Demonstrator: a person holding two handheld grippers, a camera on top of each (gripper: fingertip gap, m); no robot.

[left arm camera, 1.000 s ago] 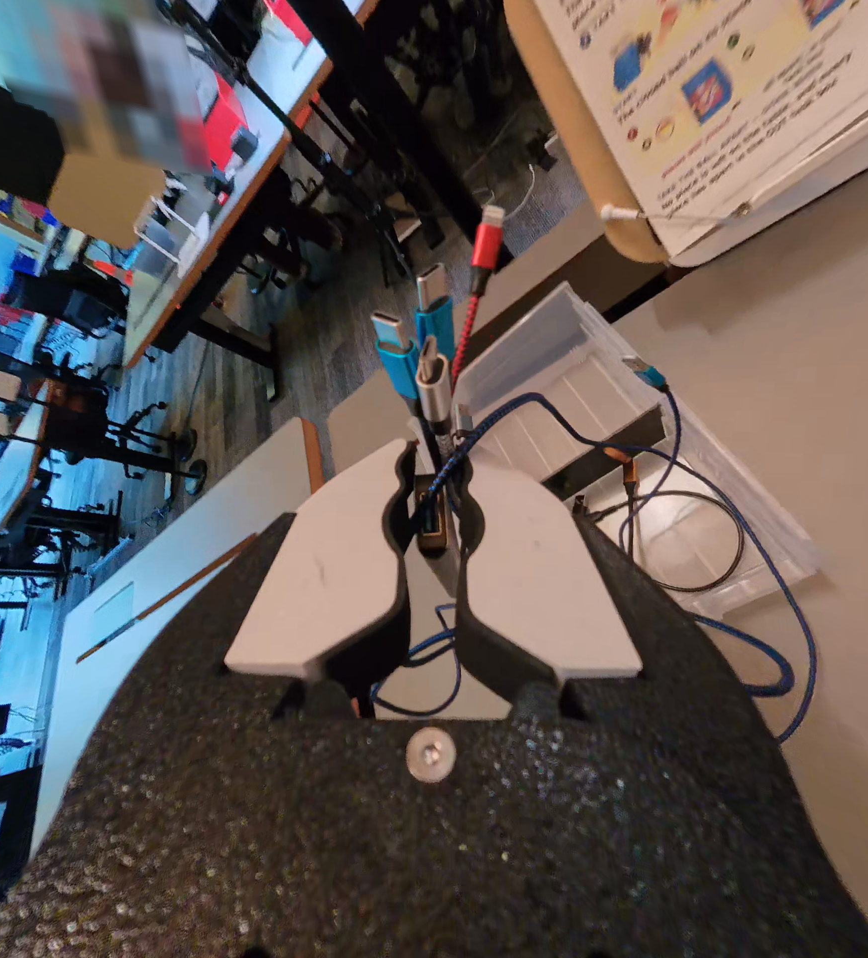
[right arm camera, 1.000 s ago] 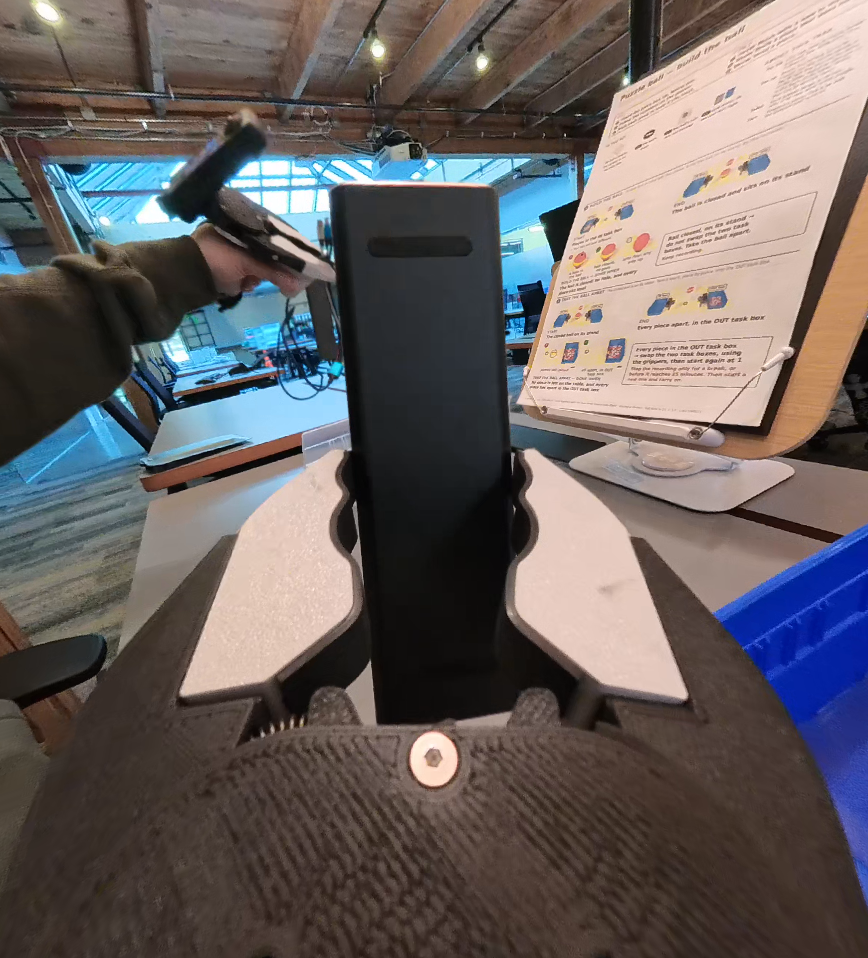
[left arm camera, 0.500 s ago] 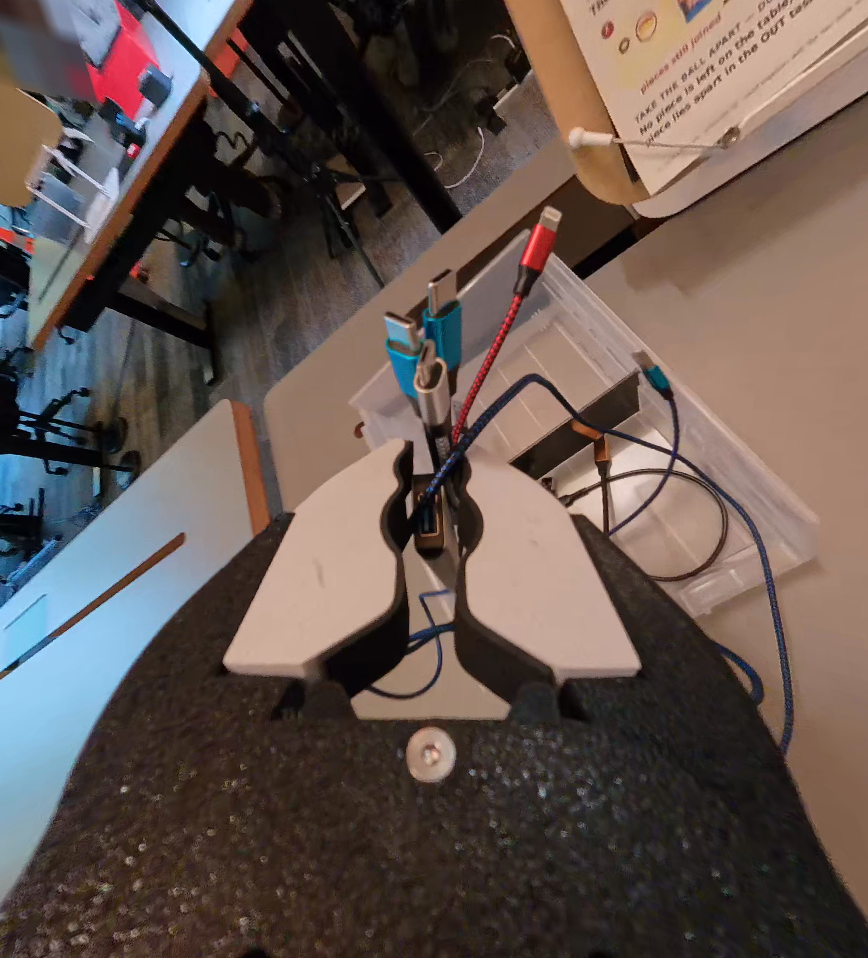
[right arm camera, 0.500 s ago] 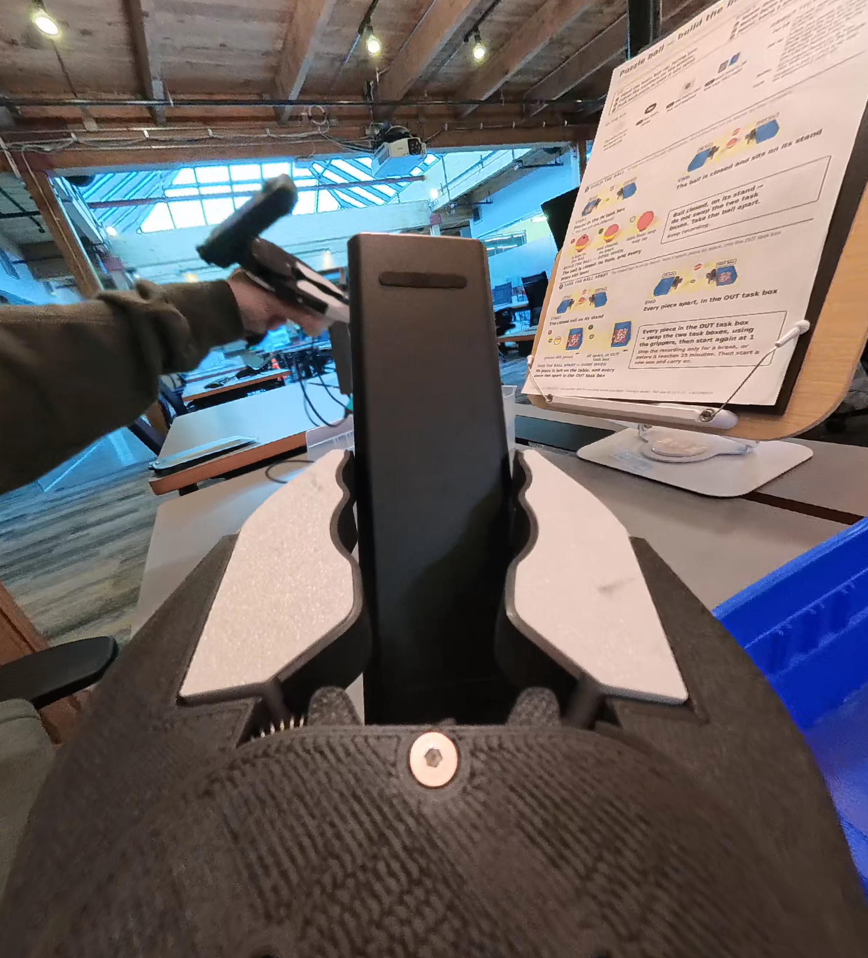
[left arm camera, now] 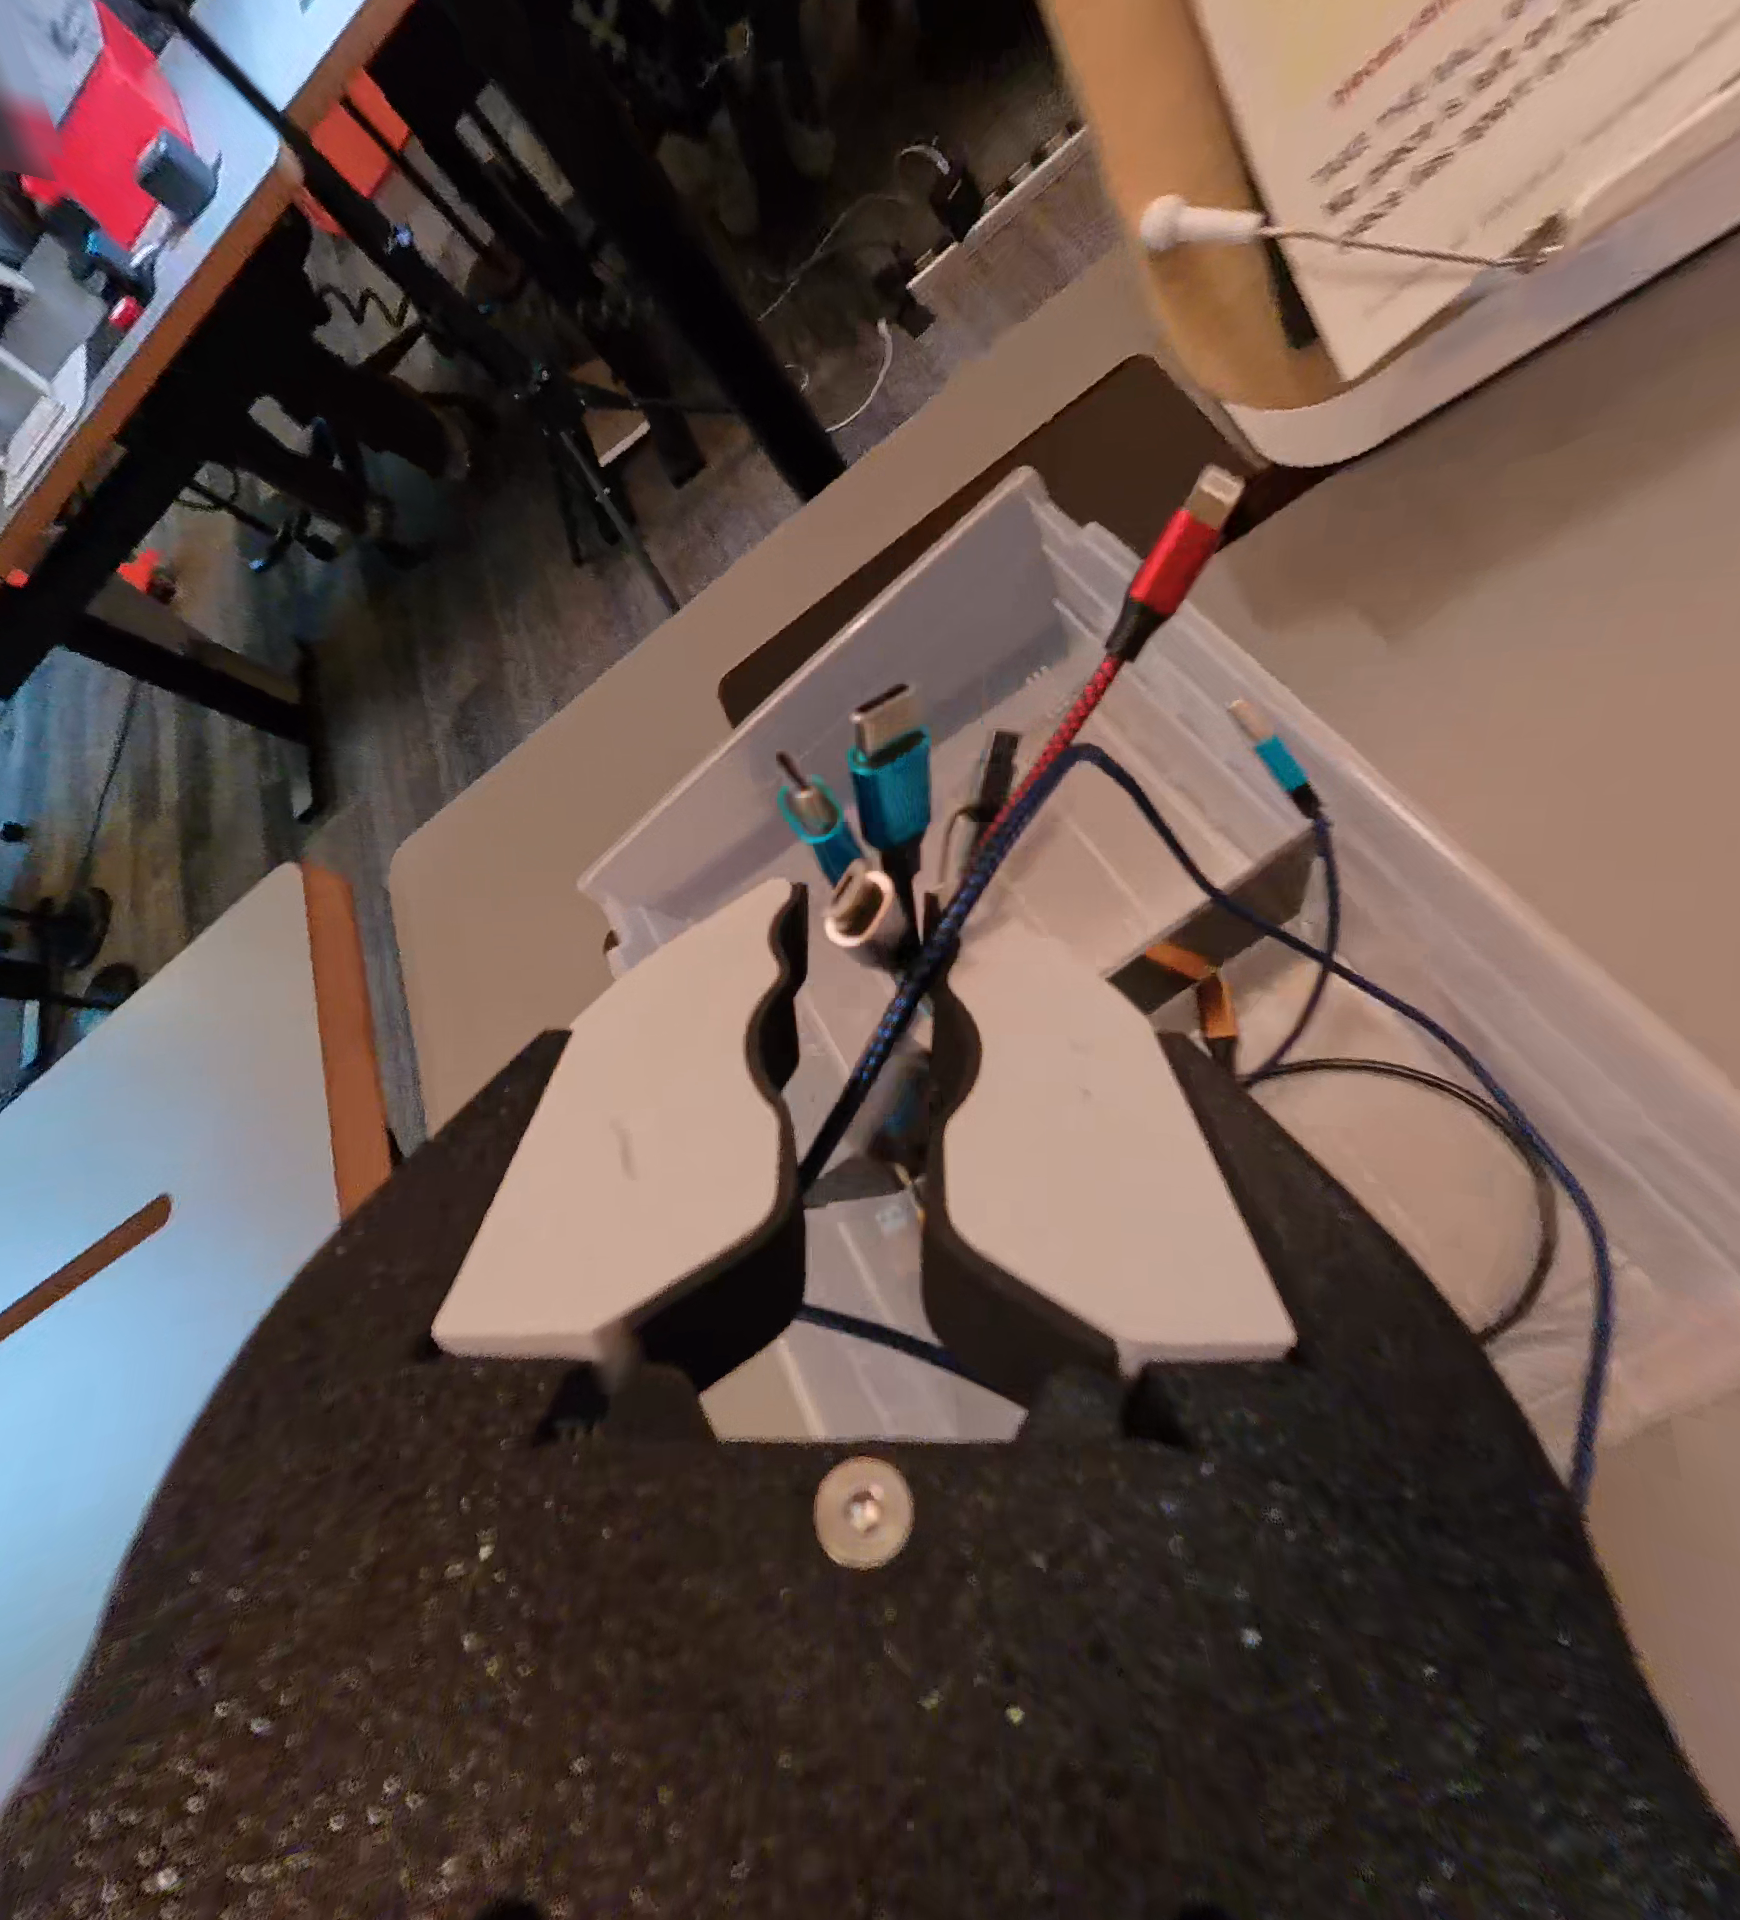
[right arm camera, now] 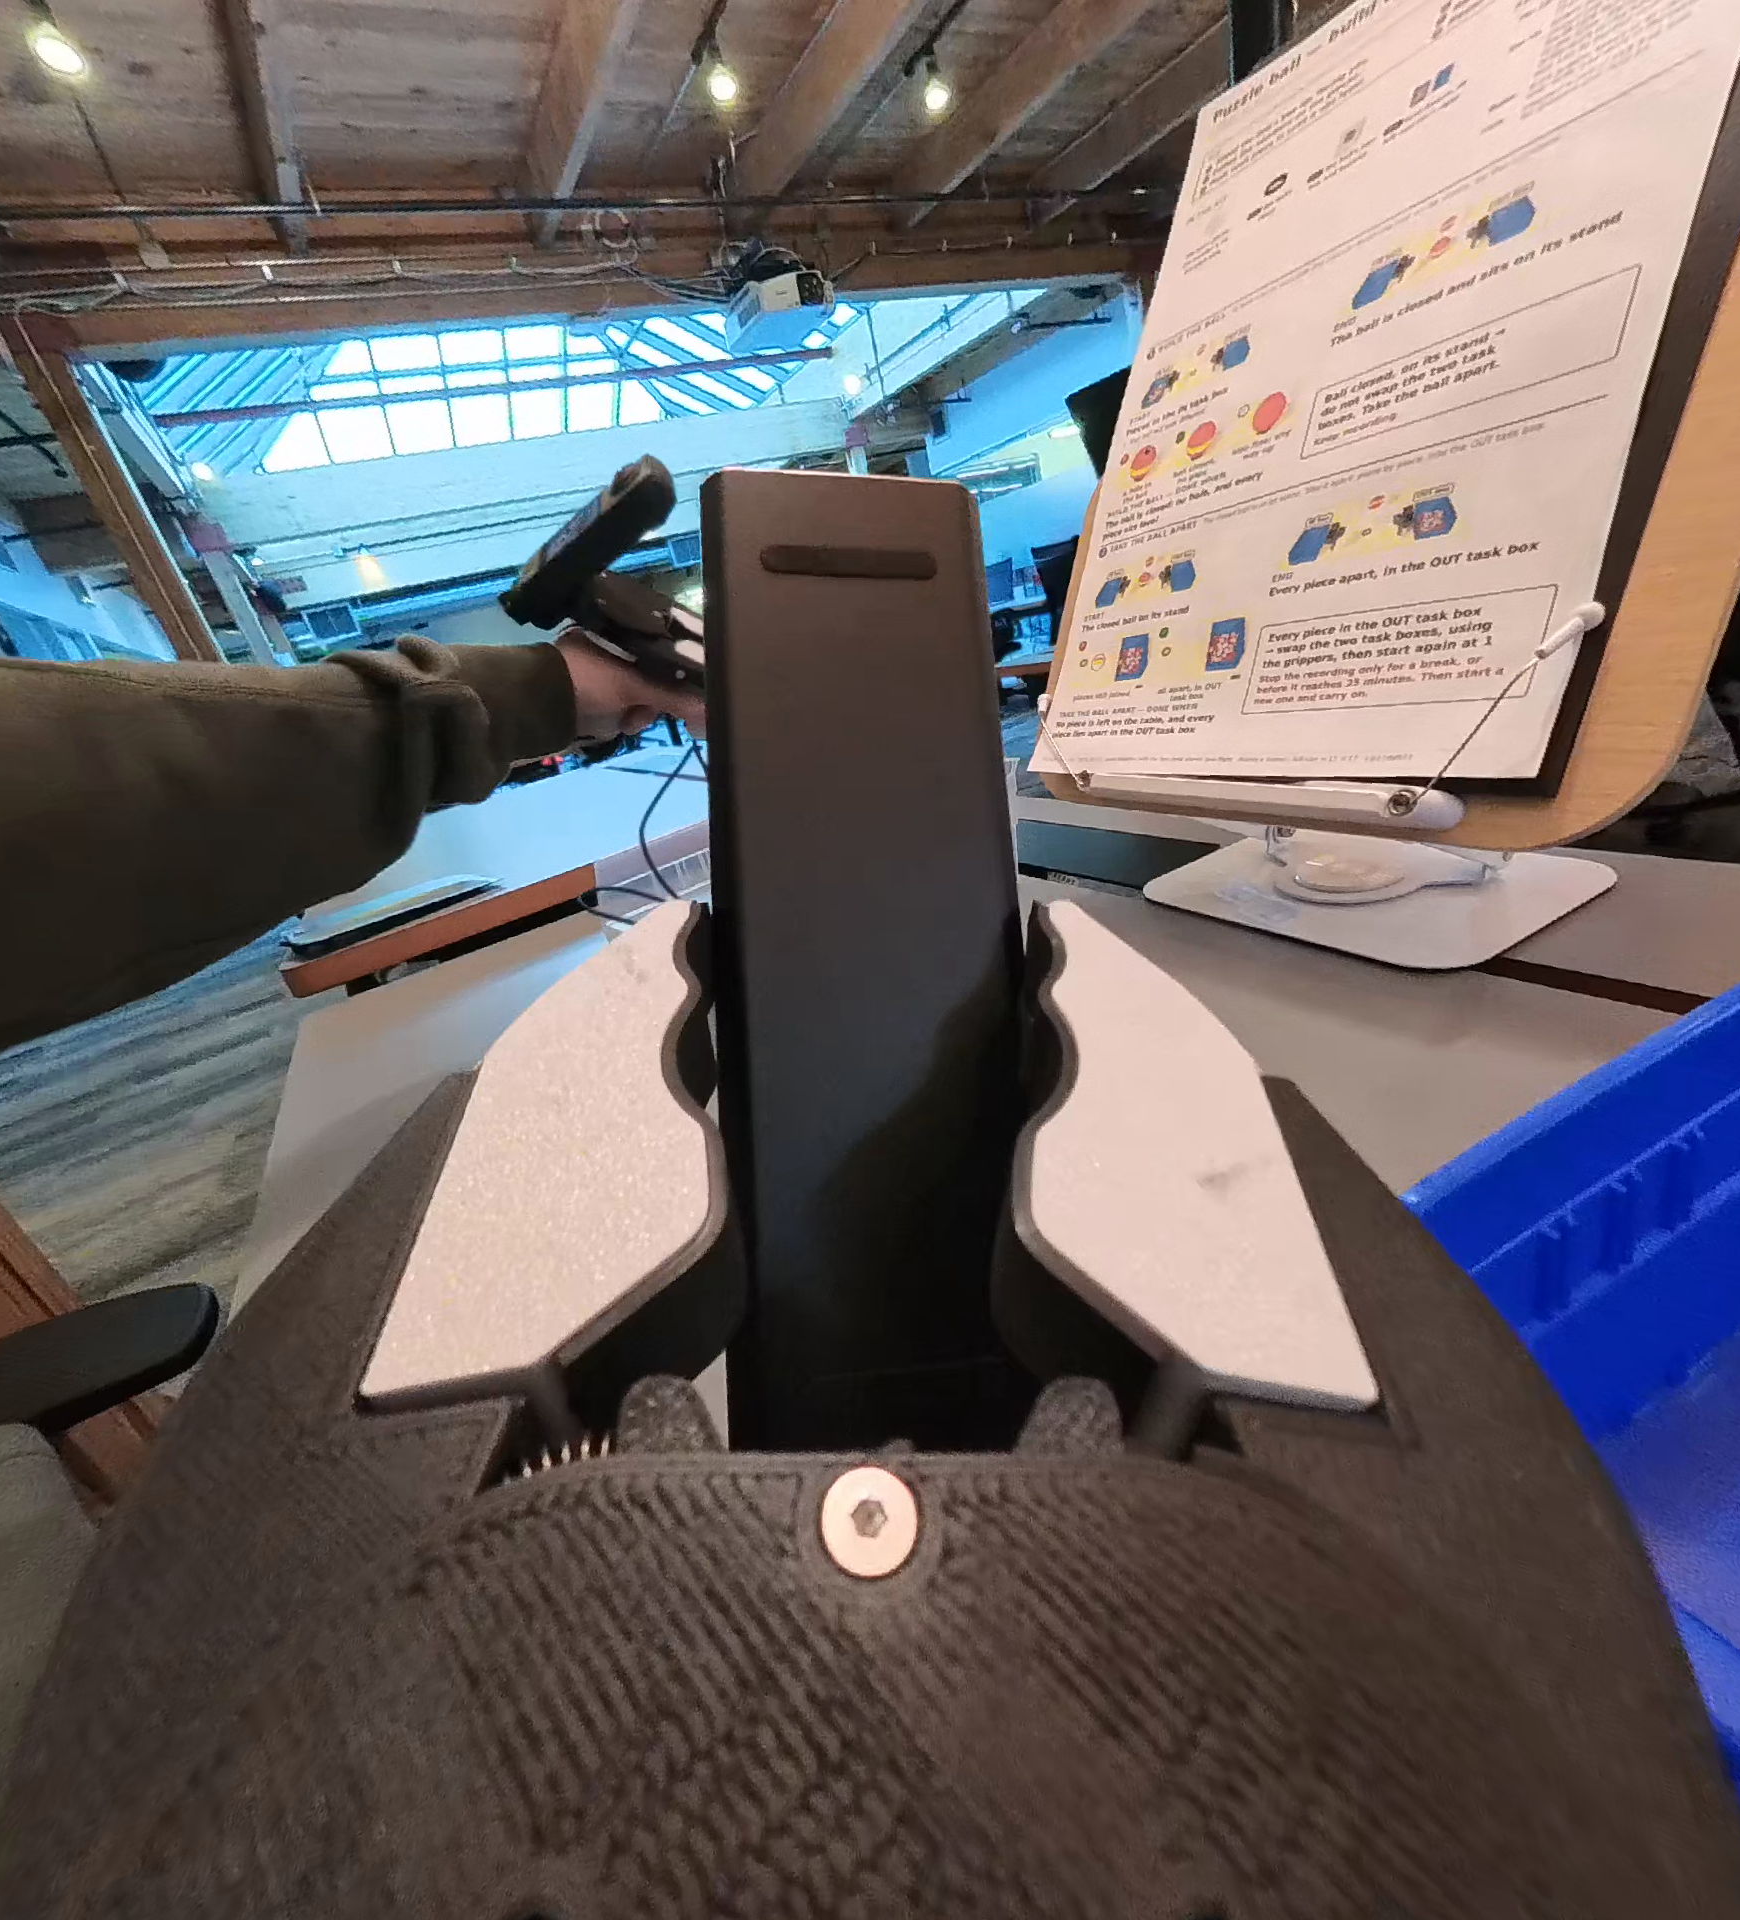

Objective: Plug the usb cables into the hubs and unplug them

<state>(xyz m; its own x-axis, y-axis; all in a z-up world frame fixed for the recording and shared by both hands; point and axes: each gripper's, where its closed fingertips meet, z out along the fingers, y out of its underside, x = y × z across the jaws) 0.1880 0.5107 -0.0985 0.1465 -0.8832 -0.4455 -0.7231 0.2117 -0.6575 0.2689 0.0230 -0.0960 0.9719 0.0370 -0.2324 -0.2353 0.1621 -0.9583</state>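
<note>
In the left wrist view my left gripper (left arm camera: 871,935) hangs over a clear plastic box (left arm camera: 949,623) with its jaws apart. A small grey hub (left arm camera: 902,1117) shows blurred, low in the gap. Its cables fan out ahead: a red braided one (left arm camera: 1172,551), two teal plugs (left arm camera: 887,779), a silver plug (left arm camera: 858,904) and a blue braided cable (left arm camera: 1468,1060) that crosses between the fingers. My right gripper (right arm camera: 861,914) is shut on a tall black hub (right arm camera: 855,1039) held upright. The left gripper also shows in the right wrist view (right arm camera: 596,582), in a hand behind the hub.
A document stand with a printed sheet (right arm camera: 1365,416) stands on the grey table (right arm camera: 1313,1039) to the right of the clear box. A blue bin (right arm camera: 1676,1195) is at the right. A black cable loop (left arm camera: 1531,1195) and a dark block (left arm camera: 1250,904) lie in the clear box. A chair armrest (right arm camera: 66,1351) is at the left. My hands' fingertips stand some 50 cm from each other.
My left gripper's jaws have parted and the grey hub has slipped lower between them. The left gripper has come down closer to the clear box. The right gripper still holds the black hub.
</note>
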